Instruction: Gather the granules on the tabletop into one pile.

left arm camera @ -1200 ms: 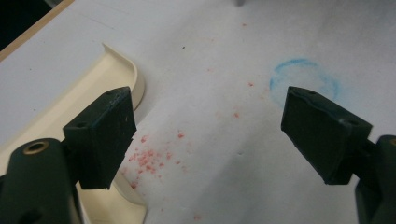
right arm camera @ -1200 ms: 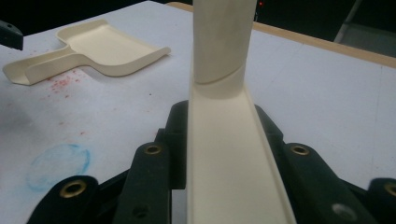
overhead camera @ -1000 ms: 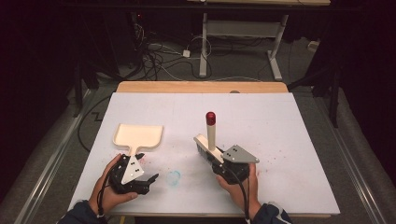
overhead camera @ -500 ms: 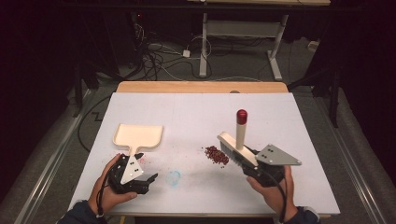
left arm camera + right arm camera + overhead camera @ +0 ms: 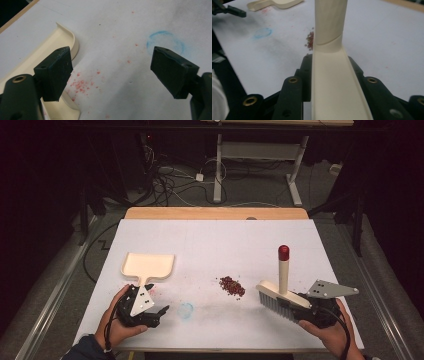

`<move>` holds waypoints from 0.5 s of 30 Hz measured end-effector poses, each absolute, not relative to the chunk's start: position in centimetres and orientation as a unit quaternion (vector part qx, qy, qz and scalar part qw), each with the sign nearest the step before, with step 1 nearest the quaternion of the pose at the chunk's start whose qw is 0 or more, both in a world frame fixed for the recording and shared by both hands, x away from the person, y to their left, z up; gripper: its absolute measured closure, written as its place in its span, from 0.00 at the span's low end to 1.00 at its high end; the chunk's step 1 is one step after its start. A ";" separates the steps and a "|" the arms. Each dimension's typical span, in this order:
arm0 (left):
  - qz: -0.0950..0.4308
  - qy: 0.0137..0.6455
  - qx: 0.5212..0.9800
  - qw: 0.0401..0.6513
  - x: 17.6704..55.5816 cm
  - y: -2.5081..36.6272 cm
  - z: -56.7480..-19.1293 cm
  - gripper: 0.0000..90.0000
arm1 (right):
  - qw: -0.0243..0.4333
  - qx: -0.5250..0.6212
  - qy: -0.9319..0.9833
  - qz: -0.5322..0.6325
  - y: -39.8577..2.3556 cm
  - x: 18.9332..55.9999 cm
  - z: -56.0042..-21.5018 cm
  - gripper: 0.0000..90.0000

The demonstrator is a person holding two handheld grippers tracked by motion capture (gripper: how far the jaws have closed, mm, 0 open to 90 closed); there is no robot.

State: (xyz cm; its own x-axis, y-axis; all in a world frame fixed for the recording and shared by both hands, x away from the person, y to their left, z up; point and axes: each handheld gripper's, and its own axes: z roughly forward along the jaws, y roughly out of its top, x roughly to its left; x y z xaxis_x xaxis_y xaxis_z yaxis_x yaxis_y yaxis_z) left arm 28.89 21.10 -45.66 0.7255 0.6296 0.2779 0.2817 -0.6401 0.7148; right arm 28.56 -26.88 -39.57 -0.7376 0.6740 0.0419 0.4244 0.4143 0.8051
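A cream brush (image 5: 278,299) with an upright, red-tipped handle (image 5: 283,253) stands on its bristles at the front right of the white table (image 5: 215,240). My right gripper (image 5: 306,308) is shut on the brush's back (image 5: 332,82). A small pile of dark red beans (image 5: 232,286) lies to the left of the brush, apart from it, and shows past the handle (image 5: 310,40). A cream dustpan (image 5: 148,265) lies flat at the left, handle toward me. My left gripper (image 5: 159,316) sits just in front of it, open and holding nothing (image 5: 110,72), with the dustpan's rim (image 5: 65,37) beside its left jaw.
A faint blue ring (image 5: 186,310) is drawn on the table between the two grippers (image 5: 165,43). Red dust specks (image 5: 80,85) lie near the dustpan's handle. Beyond the table's wooden far edge (image 5: 215,213) are cables and desk legs on the floor.
My right gripper has carried the brush to the right, off the beans, leaving the pile in the open. The left gripper and dustpan have stayed put.
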 end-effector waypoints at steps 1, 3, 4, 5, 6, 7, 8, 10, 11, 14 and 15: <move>0.261 0.263 0.867 0.333 28.9 21.1 -45.7 0.19 | 0.127 0.329 0.833 0.426 -26.9 28.9 -39.7 0.75; 0.259 0.263 0.868 0.332 28.9 21.1 -45.7 0.19 | 0.102 0.329 0.840 0.419 -26.9 29.6 -40.3 0.75; 0.258 0.262 0.869 0.332 29.0 21.1 -45.7 0.19 | 0.096 0.333 0.840 0.418 -26.9 30.1 -40.6 0.75; 0.257 0.262 0.869 0.333 29.0 21.1 -45.7 0.19 | 0.082 0.336 0.841 0.415 -26.9 30.6 -40.8 0.75; 0.255 0.262 0.870 0.331 29.0 21.1 -45.7 0.19 | 0.069 0.339 0.842 0.414 -27.0 31.3 -41.0 0.74; 0.255 0.262 0.871 0.330 29.0 21.0 -45.8 0.19 | 0.066 0.344 0.840 0.414 -27.1 31.9 -41.2 0.75; 0.253 0.261 0.871 0.329 29.0 21.0 -45.8 0.19 | 0.059 0.353 0.839 0.411 -27.2 32.5 -41.3 0.75; 0.251 0.261 0.872 0.330 29.0 20.9 -45.9 0.19 | 0.050 0.363 0.840 0.401 -27.6 33.9 -41.4 0.74; 0.250 0.261 0.873 0.328 29.0 20.9 -45.9 0.19 | 0.053 0.368 0.840 0.395 -27.7 34.5 -41.5 0.74; 0.248 0.258 0.876 0.324 29.1 20.8 -46.0 0.19 | 0.035 0.378 0.847 0.372 -28.3 36.5 -41.7 0.69; 0.248 0.257 0.876 0.323 29.1 20.8 -46.0 0.19 | 0.034 0.381 0.850 0.362 -28.4 37.1 -41.7 0.66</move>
